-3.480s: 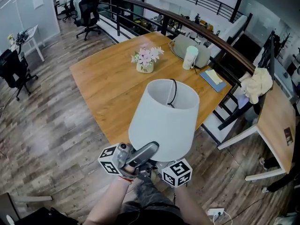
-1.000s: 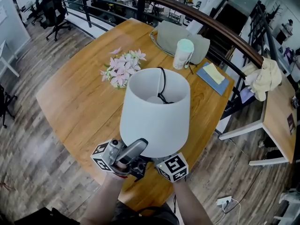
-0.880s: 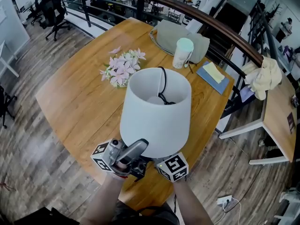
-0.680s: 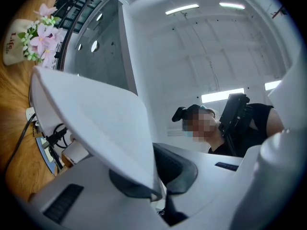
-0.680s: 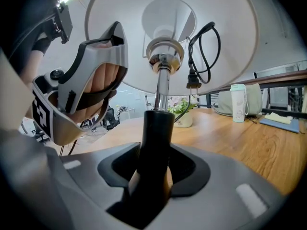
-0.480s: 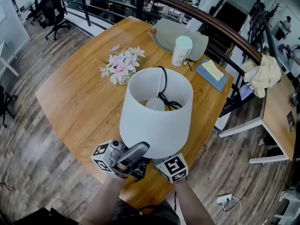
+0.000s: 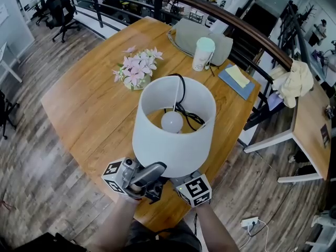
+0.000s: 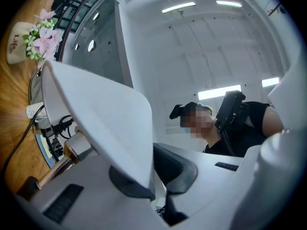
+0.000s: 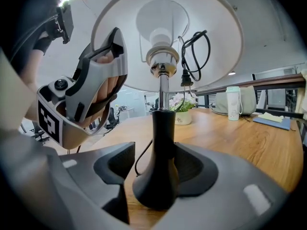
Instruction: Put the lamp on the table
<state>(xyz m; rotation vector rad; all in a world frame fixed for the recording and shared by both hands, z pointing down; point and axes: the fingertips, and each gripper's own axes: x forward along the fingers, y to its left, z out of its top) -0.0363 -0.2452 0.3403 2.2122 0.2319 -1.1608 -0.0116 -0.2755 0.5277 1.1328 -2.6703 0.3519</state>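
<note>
The lamp has a white shade (image 7: 173, 135), a bulb (image 7: 172, 121) and a black base (image 9: 158, 188). It stands upright on the wooden table (image 7: 89, 104) near the table's front edge. My left gripper (image 7: 156, 170) is shut on the shade's lower rim (image 8: 108, 128), which is pinched between its jaws. My right gripper (image 9: 154, 163) sits low at the base. Its jaws are opening, with the black base between them and a gap at the left pad. In the head view the shade hides the right gripper's (image 7: 190, 187) jaws.
A pot of pink flowers (image 7: 136, 71), a white and green cup (image 7: 202, 54), a grey bag (image 7: 202, 35) and a blue notebook (image 7: 237, 81) lie on the table's far half. The lamp's cord (image 9: 194, 56) hangs coiled inside the shade. A dark railing (image 7: 236, 25) borders the far side.
The lamp has come forward over the table and down onto it. The shade now sits lower and more level, so the bulb shows inside it. Both grippers stay at the lamp.
</note>
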